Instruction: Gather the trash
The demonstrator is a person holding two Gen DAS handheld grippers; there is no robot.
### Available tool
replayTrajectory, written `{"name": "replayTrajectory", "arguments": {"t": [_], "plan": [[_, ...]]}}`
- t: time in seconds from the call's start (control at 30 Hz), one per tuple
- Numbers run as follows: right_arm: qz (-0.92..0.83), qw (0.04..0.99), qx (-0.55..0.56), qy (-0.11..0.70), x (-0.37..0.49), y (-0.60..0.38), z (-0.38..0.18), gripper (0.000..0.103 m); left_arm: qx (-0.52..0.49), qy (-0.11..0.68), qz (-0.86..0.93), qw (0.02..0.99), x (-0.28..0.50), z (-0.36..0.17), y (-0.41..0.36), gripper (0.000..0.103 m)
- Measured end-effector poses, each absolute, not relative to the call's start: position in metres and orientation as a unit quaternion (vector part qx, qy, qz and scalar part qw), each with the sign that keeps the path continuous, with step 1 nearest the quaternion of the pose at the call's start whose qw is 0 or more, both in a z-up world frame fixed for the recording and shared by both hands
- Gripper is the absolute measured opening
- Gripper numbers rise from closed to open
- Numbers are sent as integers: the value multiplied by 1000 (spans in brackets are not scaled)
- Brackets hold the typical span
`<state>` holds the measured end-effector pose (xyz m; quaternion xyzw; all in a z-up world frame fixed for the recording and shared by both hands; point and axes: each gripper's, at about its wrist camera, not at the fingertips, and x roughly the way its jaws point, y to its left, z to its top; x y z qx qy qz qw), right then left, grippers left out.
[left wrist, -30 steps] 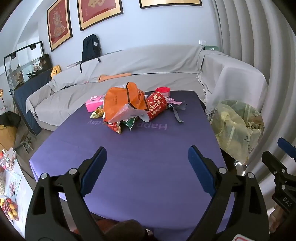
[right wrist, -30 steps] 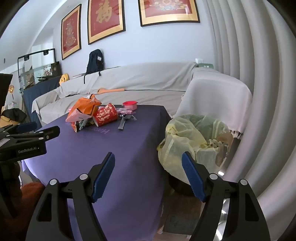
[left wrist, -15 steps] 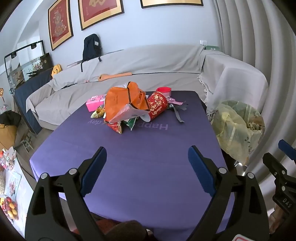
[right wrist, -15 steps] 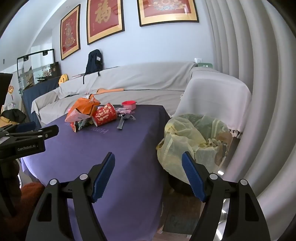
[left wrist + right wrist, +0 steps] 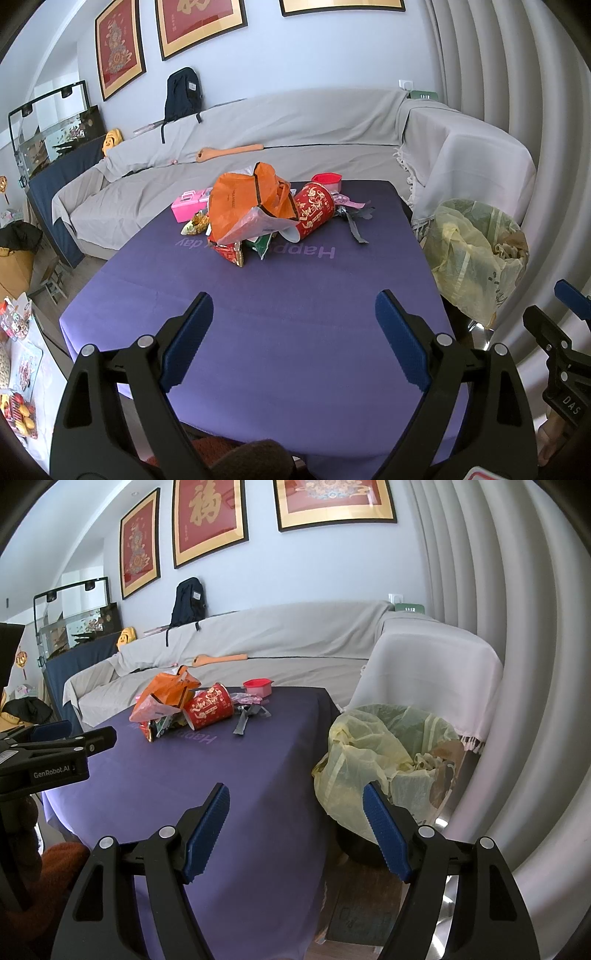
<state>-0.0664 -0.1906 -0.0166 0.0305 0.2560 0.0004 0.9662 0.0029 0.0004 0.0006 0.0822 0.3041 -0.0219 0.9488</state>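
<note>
1. Two hand-held grippers are up over the near side of the table [image 5: 295, 295], which has a purple cloth on it.
2. The left hand-held gripper [image 5: 294, 339] has its blue fingers spread wide and holds nothing.
3. The right hand-held gripper [image 5: 296, 830] is spread wide too, with nothing between its fingers. It sits over the table's right edge, near the trash bin [image 5: 388, 753].
4. The trash pile [image 5: 266, 218] lies far off on the table, near the gray sofa [image 5: 295, 125].
5. In the pile is an orange bag [image 5: 240, 199], with a red paper cup [image 5: 314, 212] on its side touching it.
6. A pink box [image 5: 190, 205] sits just left of the pile.
7. The trash bin has a yellow bag in it and stands on the floor, just beside the table's right side.
</note>
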Motion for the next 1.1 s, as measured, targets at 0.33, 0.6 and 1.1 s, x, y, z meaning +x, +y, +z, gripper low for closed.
{"name": "replayTrajectory", "arguments": {"t": [0.33,0.6,1.1], "plan": [[0,966,31,257,-67,-192,-17,71,82,306,-22,948,2,-2,2,85],[0,966,33,258,-66,-194,-21,71,82,306,-23,948,2,-1,2,85],[0,966,33,258,-66,-194,-22,71,82,306,-23,948,2,-2,2,85]]}}
